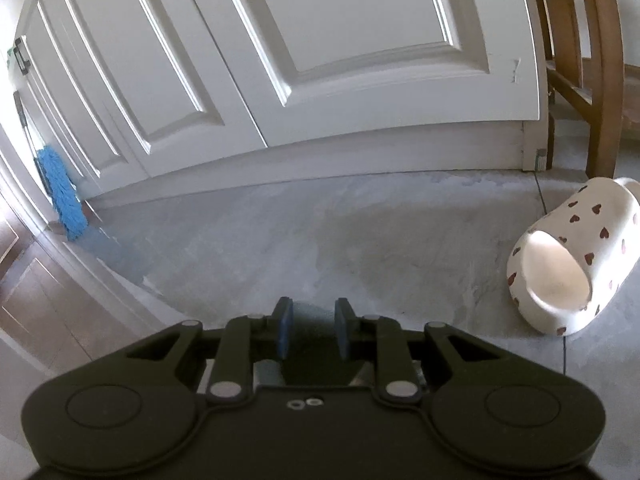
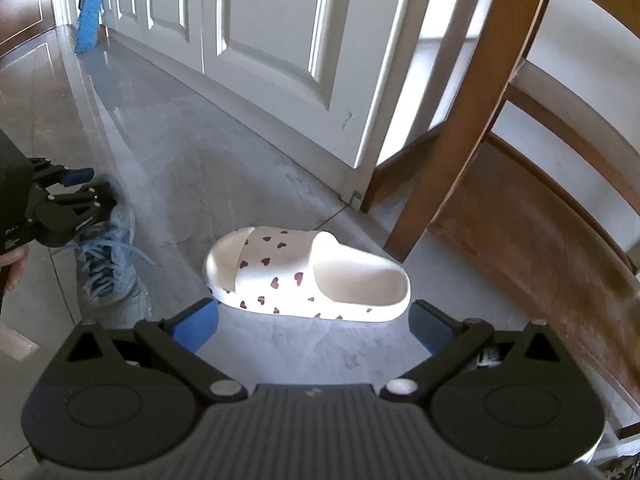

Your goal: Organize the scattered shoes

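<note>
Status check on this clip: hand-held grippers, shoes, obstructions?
Right hand-held gripper open, empty, above white heart slide. Left hand-held gripper nearly closed, empty, over blue sneaker. Wooden chair close beside slide.

White panelled doors (image 1: 248,48) run along the far side, w/ a plain skirting strip at the bottom. Blue mop head (image 1: 62,196) leans against them at the far left end, touching the floor. Grey floor (image 1: 280,240) is glossy, patchy marks near the doors. Wooden chair (image 2: 492,128) stands at the right, just beside the door edge, legs on the floor. Black handle (image 1: 22,56) on a door, far left.
</note>
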### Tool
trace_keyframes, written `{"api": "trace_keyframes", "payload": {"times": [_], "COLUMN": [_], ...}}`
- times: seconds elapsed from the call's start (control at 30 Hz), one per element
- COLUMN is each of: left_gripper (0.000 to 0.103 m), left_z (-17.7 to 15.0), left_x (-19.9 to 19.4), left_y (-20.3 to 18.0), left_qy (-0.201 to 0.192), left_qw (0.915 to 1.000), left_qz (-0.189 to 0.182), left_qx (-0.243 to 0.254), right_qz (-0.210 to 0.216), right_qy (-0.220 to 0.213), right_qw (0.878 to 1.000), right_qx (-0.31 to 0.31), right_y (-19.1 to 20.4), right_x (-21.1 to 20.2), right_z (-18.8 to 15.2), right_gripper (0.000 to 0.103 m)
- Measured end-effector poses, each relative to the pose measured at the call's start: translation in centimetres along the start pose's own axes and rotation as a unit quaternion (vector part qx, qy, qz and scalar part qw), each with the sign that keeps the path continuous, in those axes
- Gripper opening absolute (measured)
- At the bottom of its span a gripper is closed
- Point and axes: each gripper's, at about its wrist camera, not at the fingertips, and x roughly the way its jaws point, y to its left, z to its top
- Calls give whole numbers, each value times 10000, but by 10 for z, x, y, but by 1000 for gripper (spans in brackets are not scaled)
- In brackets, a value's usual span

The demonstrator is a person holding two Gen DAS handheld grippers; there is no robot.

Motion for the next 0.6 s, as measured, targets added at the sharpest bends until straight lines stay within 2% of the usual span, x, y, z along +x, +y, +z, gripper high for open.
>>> {"api": "trace_keyframes", "payload": {"times": [0.1, 0.27, 0.37, 0.43, 0.53, 0.6], "left_gripper": [21, 22, 24, 26, 26, 26], "left_z": [-4, -14, -24, -32, -39, -47], "left_x": [0, -11, -31, -50, -62, -71], "left_y": [0, 0, -7, -15, -24, -35], "left_qy": [65, 195, 167, 126, 216, 489], "left_qw": [9999, 9979, 9960, 9943, 9913, 9860], "left_qz": [-57, -274, -478, -645, -870, -1140], "left_qx": [-128, -552, -737, -840, -964, -1114], "right_qz": [-21, -22, 4, 16, 34, 40], "right_qy": [15, 36, 40, 37, 49, 48], "right_qw": [10000, 10000, 10000, 10000, 10000, 10000], "right_qx": [26, 29, -6, -8, 14, 20], "right_y": [-1, -26, -34, -15, -35, -32], "right_x": [3, 17, 22, 15, 23, 19], "right_z": [3, -9, -19, -17, -20, -17], "right_gripper": [102, 102, 102, 102, 102, 102]}}
